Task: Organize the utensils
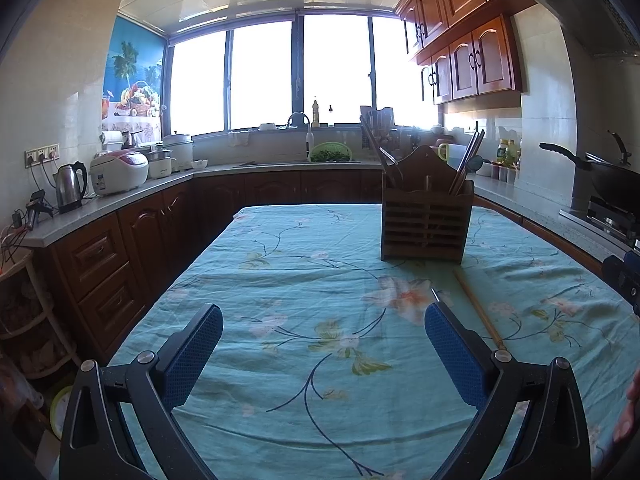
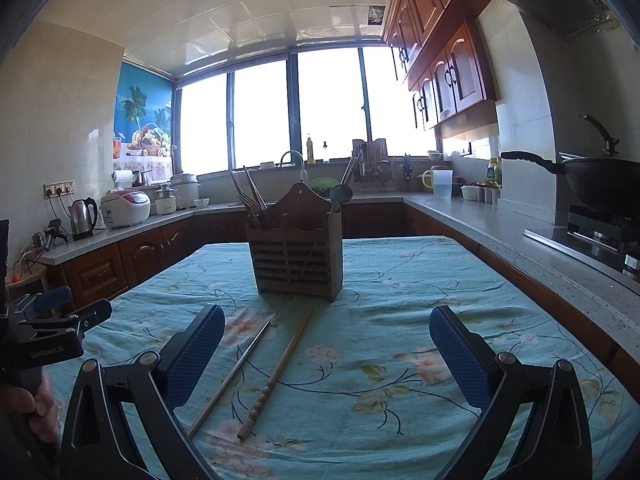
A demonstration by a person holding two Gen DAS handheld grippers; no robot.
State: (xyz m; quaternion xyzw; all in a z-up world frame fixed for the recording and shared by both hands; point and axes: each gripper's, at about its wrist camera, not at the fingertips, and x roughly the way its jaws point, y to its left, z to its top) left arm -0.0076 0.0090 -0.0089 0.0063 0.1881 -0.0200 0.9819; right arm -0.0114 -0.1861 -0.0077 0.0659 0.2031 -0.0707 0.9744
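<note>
A slatted wooden utensil holder (image 2: 298, 258) stands on the floral teal tablecloth (image 2: 400, 320), with several chopsticks (image 2: 252, 200) in its left slot and a ladle (image 2: 340, 194) in its right. Two loose chopsticks lie in front of it: a thin metal-tipped one (image 2: 236, 372) and a carved wooden one (image 2: 278, 372). My right gripper (image 2: 326, 344) hovers open over them, apart from both. My left gripper (image 1: 324, 344) is open over bare cloth; the holder (image 1: 426, 218) sits ahead to its right, and the wooden chopstick (image 1: 478, 308) lies beside its right finger.
Counters wrap around the table: a kettle (image 1: 70, 186) and rice cooker (image 1: 118, 172) on the left, a sink with a green colander (image 1: 331, 152) at the back, a wok (image 2: 600, 180) on the stove at right. A hand (image 2: 28, 408) holds the other gripper's handle at lower left.
</note>
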